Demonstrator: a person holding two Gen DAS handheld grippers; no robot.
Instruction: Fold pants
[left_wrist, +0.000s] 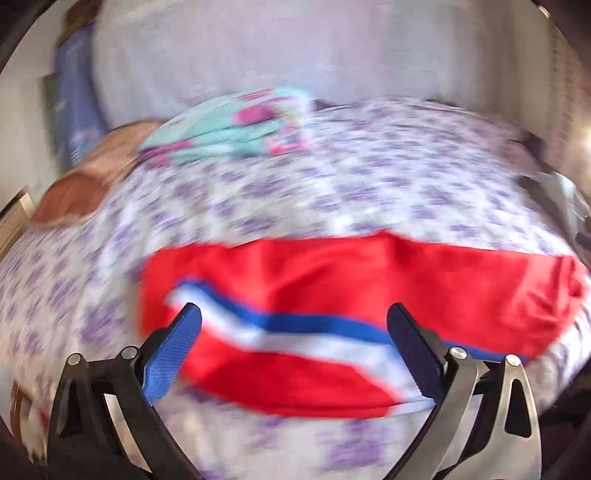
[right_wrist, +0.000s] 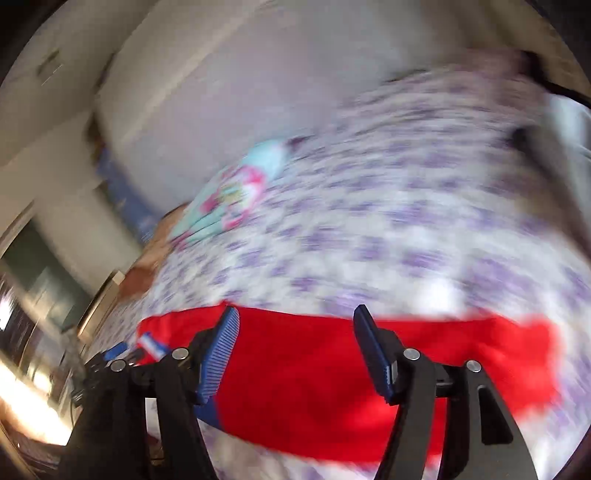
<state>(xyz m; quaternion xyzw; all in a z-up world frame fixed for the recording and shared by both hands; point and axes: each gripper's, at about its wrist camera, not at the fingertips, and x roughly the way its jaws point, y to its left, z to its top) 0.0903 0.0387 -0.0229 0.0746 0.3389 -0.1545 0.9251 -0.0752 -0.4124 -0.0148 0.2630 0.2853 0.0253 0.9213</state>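
left gripper (left_wrist: 293, 314) jaws wide apart over red pants (left_wrist: 332, 273), holding nothing; right gripper (right_wrist: 295, 314) likewise spread, empty.

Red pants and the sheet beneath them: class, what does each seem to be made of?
Red pants: probably smooth synthetic sportswear knit, judging by the slight sheen and sewn blue-white stripe. Sheet: likely matte printed cotton, soft with a purple pattern; motion blur leaves both uncertain.

The pants (left_wrist: 332, 295) lie on the bed (left_wrist: 369, 192), a folded cloth (left_wrist: 229, 129) well behind them.
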